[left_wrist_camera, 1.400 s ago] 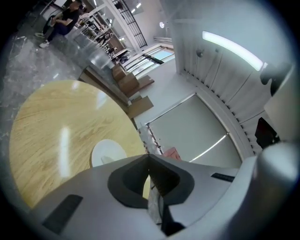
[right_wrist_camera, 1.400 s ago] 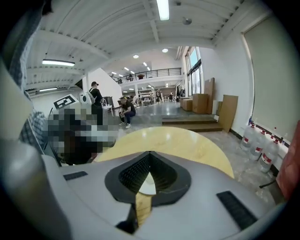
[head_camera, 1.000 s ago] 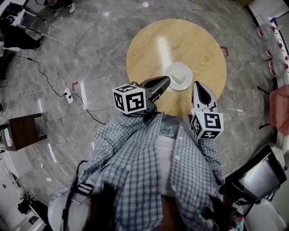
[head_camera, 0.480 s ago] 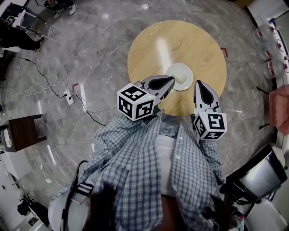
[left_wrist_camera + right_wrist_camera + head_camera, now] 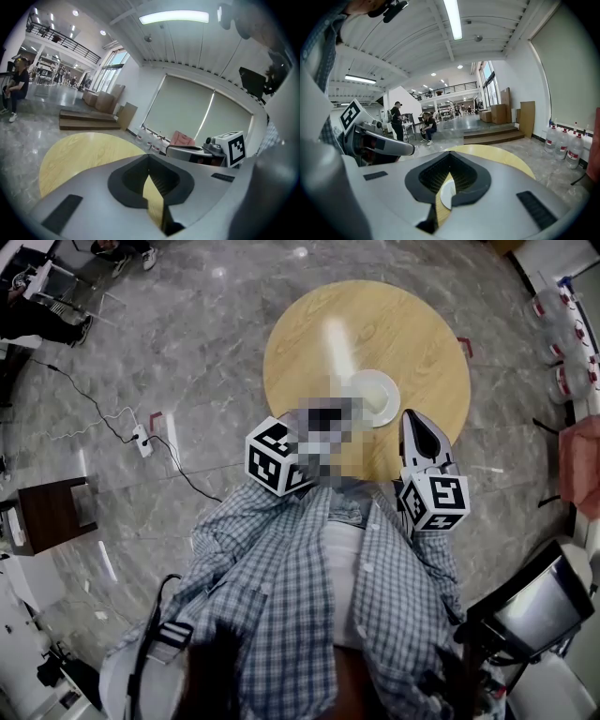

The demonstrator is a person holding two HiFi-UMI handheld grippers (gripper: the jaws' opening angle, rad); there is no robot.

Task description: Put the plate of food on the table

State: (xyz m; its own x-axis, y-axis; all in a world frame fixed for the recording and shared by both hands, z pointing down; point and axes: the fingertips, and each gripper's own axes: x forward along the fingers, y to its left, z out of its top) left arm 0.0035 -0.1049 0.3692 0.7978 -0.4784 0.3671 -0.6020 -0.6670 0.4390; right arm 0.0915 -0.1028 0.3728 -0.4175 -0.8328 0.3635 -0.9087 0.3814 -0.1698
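A white plate [image 5: 382, 396] with a pale piece of food lies on the round wooden table [image 5: 375, 324], near its front edge. My left gripper [image 5: 149, 165] is shut and empty, held above the table's front edge left of the plate. In the head view a mosaic patch hides its jaws, and only its marker cube [image 5: 278, 457] shows. My right gripper [image 5: 411, 416] is also shut with nothing in it, its tip just right of the plate and apart from it. Through its shut jaws in the right gripper view I see a sliver of the plate [image 5: 446, 195].
Large water bottles [image 5: 562, 334] stand at the right wall. A cable and power strip [image 5: 142, 439] lie on the grey floor to the left, near a dark wooden cabinet [image 5: 47, 512]. A dark chair [image 5: 534, 606] is at the lower right. People [image 5: 426, 125] sit far off.
The left gripper has swung up and right, closer to the plate. The right gripper has barely shifted. The plate stays put on the table.
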